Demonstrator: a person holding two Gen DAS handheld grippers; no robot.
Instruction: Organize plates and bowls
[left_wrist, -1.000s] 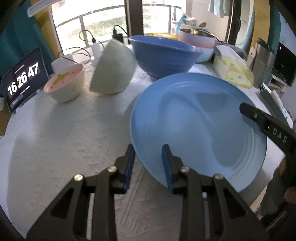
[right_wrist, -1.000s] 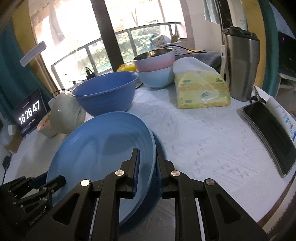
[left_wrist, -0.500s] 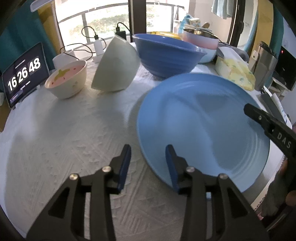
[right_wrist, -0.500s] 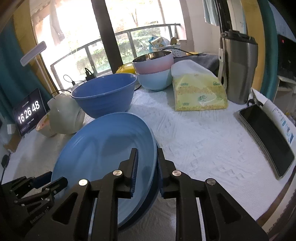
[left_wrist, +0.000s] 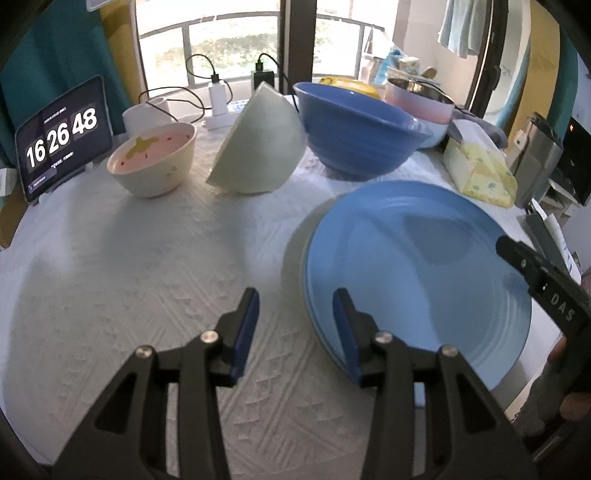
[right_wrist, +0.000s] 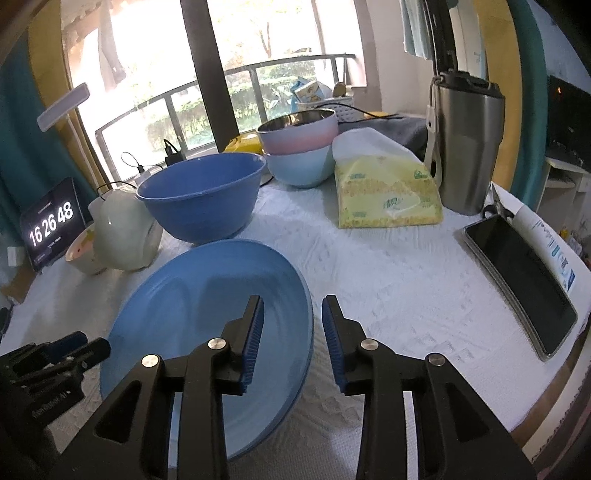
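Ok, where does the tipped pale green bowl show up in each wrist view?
Left wrist: the pale green bowl sits upper centre, tilted on its side, between the pink-lined bowl and the big blue bowl.
Right wrist: the same bowl is at mid-left, just left of the big blue bowl.
Shared landmark: the clock tablet, at far left in both.

right gripper (right_wrist: 291, 325) spread over blue plate (right_wrist: 177, 317) rim, possibly stacked

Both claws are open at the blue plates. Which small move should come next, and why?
Probably move the left claw toward the tilted pale green bowl. The blue plates already lie stacked on the table, and both claws are open, so that leaning bowl looks unsorted.
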